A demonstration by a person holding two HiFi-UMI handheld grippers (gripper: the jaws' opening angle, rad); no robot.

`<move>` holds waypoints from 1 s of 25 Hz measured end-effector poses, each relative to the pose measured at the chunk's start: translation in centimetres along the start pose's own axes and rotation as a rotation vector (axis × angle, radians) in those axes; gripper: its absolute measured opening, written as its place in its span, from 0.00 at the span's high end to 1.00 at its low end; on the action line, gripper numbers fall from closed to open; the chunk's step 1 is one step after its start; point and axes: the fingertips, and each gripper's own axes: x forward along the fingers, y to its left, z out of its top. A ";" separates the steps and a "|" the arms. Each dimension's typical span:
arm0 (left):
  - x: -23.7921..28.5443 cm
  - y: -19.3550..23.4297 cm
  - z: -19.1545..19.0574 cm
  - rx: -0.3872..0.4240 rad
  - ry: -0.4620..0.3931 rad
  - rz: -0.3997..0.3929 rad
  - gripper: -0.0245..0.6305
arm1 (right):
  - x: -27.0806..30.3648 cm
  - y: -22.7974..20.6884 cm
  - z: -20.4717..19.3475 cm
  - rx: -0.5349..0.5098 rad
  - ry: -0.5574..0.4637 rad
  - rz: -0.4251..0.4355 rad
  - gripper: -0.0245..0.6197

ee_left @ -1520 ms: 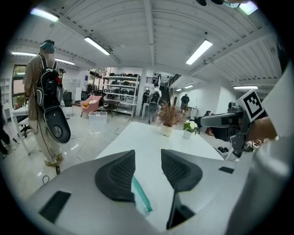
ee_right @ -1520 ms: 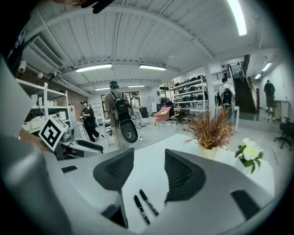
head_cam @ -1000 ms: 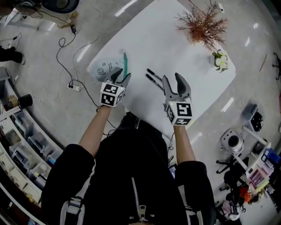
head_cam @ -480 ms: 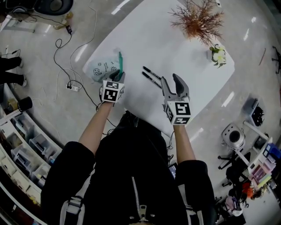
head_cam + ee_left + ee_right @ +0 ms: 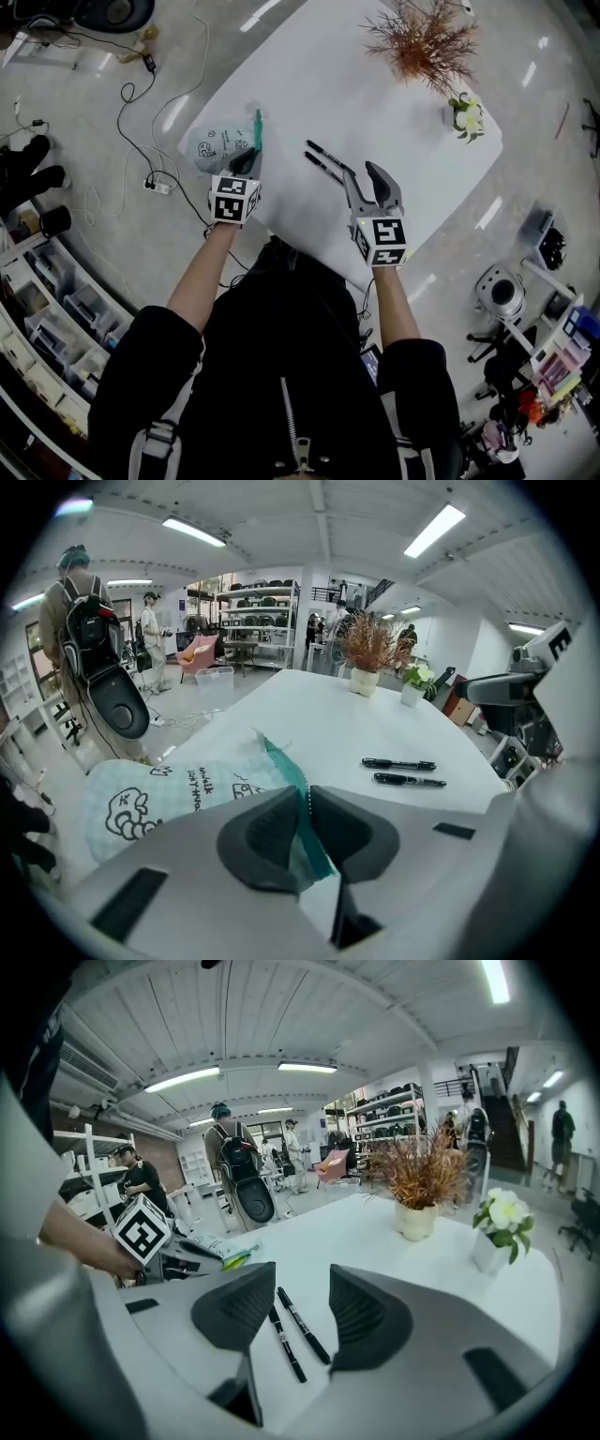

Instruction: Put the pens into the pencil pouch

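A pale mint pencil pouch (image 5: 217,145) (image 5: 155,794) with cartoon print lies at the table's left corner. Its green zipper edge (image 5: 257,131) (image 5: 284,764) runs between the jaws of my left gripper (image 5: 246,163) (image 5: 307,822), which have just been closing and now pinch that edge. Two black pens (image 5: 323,161) (image 5: 401,772) (image 5: 292,1330) lie side by side on the white table (image 5: 375,103). My right gripper (image 5: 363,176) (image 5: 298,1307) hovers open just short of them, with nothing between its fingers. The left gripper (image 5: 178,1265) also shows in the right gripper view.
A dried brown plant in a pot (image 5: 424,42) (image 5: 422,1185) and a small vase of white flowers (image 5: 467,117) (image 5: 497,1232) stand at the table's far side. Cables (image 5: 141,141) trail on the floor left of the table. People stand in the background.
The left gripper's jaws went from wide open to closed on the pouch's zipper edge. The right gripper sank slightly toward the pens.
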 end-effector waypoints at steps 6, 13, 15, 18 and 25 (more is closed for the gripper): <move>-1.2 0.2 0.9 -0.003 -0.038 -0.003 0.87 | -0.1 0.4 -1.3 -0.023 0.039 0.018 0.66; -2.0 0.4 1.6 0.000 -0.057 -0.017 0.87 | 1.1 1.2 -5.3 -0.119 0.166 0.057 0.68; -1.9 0.2 1.8 0.005 -0.058 -0.021 0.87 | 1.5 1.2 -6.8 -0.143 0.208 0.070 0.68; -2.1 0.1 2.0 0.004 -0.066 -0.028 0.87 | 1.8 1.3 -9.0 -0.211 0.269 0.086 0.72; -2.3 0.2 2.0 0.006 -0.069 -0.040 0.87 | 3.0 1.8 -11.9 -0.317 0.369 0.127 0.75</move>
